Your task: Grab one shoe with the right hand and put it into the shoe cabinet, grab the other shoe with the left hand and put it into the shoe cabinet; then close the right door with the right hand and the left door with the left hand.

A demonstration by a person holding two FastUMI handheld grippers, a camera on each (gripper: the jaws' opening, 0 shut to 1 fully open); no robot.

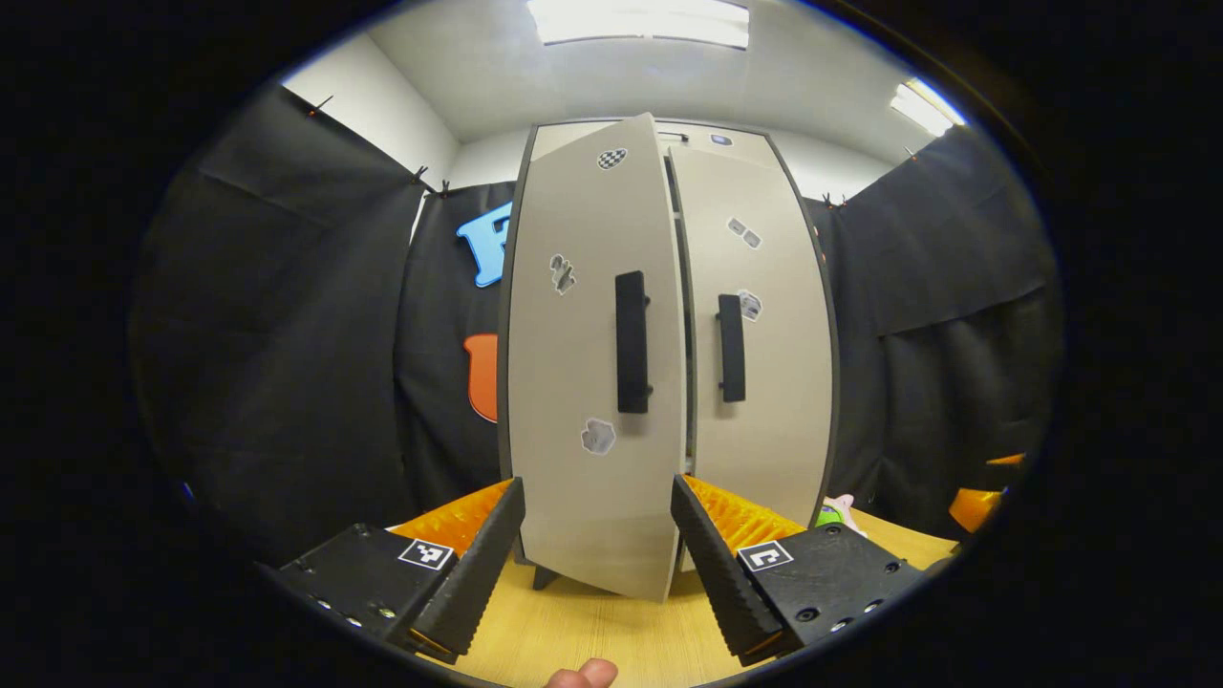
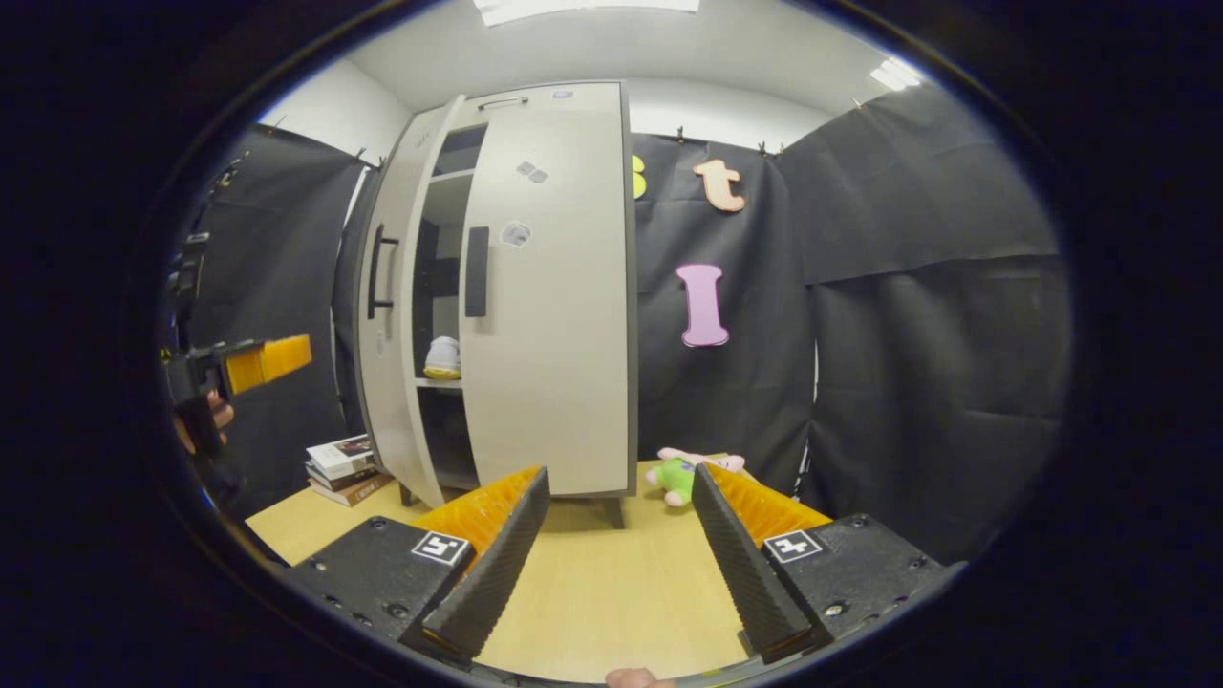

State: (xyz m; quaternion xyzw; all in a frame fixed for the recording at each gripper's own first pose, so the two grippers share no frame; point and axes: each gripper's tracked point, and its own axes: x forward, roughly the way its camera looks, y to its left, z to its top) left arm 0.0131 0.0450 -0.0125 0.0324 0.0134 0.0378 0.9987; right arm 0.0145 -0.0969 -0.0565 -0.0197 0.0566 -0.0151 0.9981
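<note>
Both claws [image 1: 597, 564] [image 2: 621, 554] gaping — cabinet [image 2: 535, 306] ahead

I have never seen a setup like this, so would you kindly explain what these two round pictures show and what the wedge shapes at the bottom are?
A person holds a two-finger gripper in each hand; each carries a camera. The wedges are that gripper's own fingers. The left gripper is open before the cabinet's left door, which is still ajar. The right gripper is open, holding nothing; its right door looks closed. A shoe sits on a shelf inside. On the table lie books and a soft toy.
</note>
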